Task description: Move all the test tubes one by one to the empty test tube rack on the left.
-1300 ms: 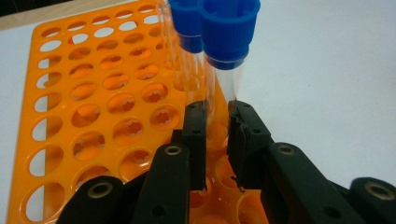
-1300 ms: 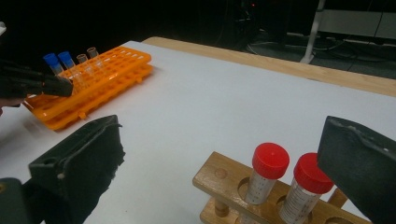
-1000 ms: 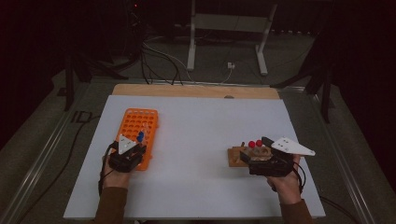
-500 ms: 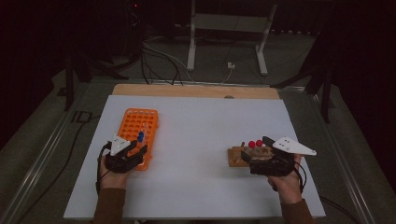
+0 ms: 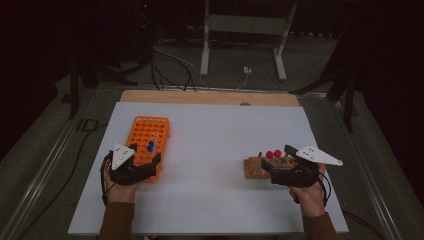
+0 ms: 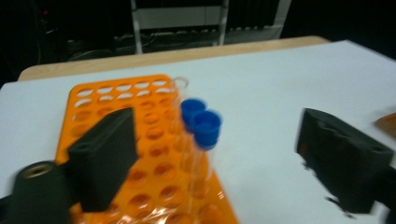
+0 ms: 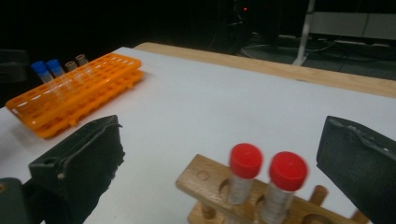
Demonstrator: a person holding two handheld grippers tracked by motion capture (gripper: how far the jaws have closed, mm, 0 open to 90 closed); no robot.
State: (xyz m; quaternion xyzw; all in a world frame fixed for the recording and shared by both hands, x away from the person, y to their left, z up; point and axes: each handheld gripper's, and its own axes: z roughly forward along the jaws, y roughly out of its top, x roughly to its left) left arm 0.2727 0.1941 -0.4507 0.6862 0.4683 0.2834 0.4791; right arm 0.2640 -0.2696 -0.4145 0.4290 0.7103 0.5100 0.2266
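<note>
- Left gripper (image 5: 131, 167): your jaws stand wide open and empty at the near end of the orange rack (image 5: 148, 141), at the left of the worktop (image 5: 215, 150).
- Blue-capped tubes (image 6: 201, 128): two, upright in adjacent holes near the rack's right edge, framed between your left jaws but not yet touched.
- Right gripper (image 5: 292, 170): jaws wide open, empty, at the wooden rack (image 5: 260, 166) on the right of the worktop.
- Red-capped tubes (image 7: 266, 170): two, upright side by side in the wooden rack, between the right jaws but ungripped.
- Step in hand, as judged: taking one blue-capped tube with the left gripper. Centre on the nearer cap alone, since the two stand close; close below the cap, then lift straight up so the tube clears its hole without tipping the rack.
- High view: gives both racks well apart and both hands at once; tubes show there as mere dots.
- Left gripper view: gives the caps' spacing and the clear tube bodies; it is blurred.
- Right gripper view: adds two uncapped tubes (image 7: 76, 61) beyond the blue ones.
</note>
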